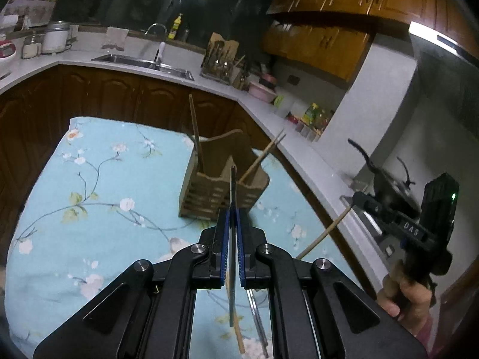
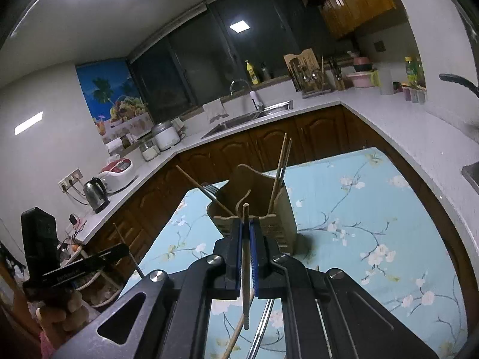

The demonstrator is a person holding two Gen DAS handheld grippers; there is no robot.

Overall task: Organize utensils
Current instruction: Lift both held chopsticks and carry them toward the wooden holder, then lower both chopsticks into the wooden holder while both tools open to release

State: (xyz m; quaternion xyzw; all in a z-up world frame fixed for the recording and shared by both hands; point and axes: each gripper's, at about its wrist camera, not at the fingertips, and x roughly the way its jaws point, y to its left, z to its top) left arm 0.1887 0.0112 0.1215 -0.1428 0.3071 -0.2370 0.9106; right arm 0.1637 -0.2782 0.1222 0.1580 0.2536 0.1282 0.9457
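Kitchen counters [image 2: 398,128] in pale stone wrap around dark wood cabinets, with a sink [image 2: 239,121] under the dark window at the far side. Nearer lies a table under a blue floral cloth [image 1: 98,197], and on it, toward the far right part in the left wrist view, stands a wooden utensil holder [image 1: 223,185] with slatted sides. Chopsticks [image 1: 196,133] lean out of its compartments, and a fork [image 2: 209,191] rests tines-up at its left edge in the right wrist view. Close in, the left gripper [image 1: 233,215] is clenched on a thin dark metal utensil [image 1: 232,185], held upright just in front of the holder. Beside it, the right gripper [image 2: 246,227] is clamped on a wooden chopstick [image 2: 245,257], tip up, just before the holder's near wall.
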